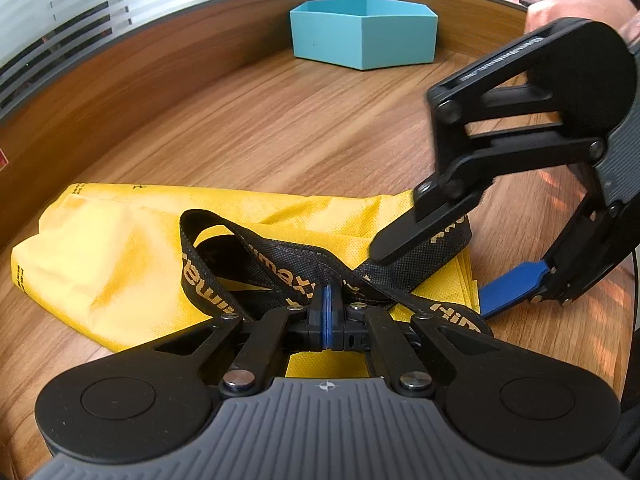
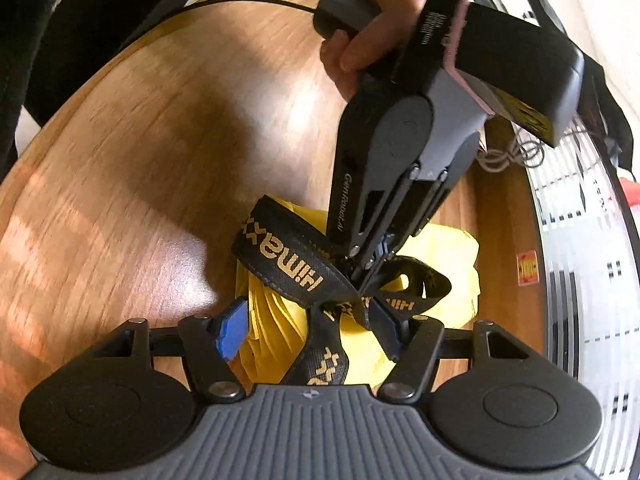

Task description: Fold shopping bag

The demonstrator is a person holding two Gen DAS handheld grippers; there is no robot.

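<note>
Yellow shopping bag (image 1: 120, 248) lies flattened on the wooden table (image 1: 280, 128), partly gathered into layered folds at the end nearer the tools. Black printed handle straps (image 1: 256, 248) are sprawled loose across the top of it, crossing one another.

Left tool (image 1: 329, 300) is clenched; its blue pads are seen pressed together where the straps cross, and a strap appears to be pinched there, though the exact strap cannot be told. Right tool (image 2: 308, 330) stands released, jaws wide, straddling the stacked yellow edges and a strap; no pad is seen pressing on anything.

Handling, as judged: the bag looks like thin non-woven fabric, light, soft and limp, with a slightly textured surface that should not slip much. It will not hold a crease by itself and is likely to spring open unless pressed flat. The straps are stiffer webbing and keep their loops, so they are likely to snag. Best hold is judged to be the layered edge near the strap roots, all layers taken together.

Containers: a turquoise hexagonal box (image 1: 362, 32) stands well apart at the far side of the table. Its inside is not visible from this angle; contents cannot be told.
</note>
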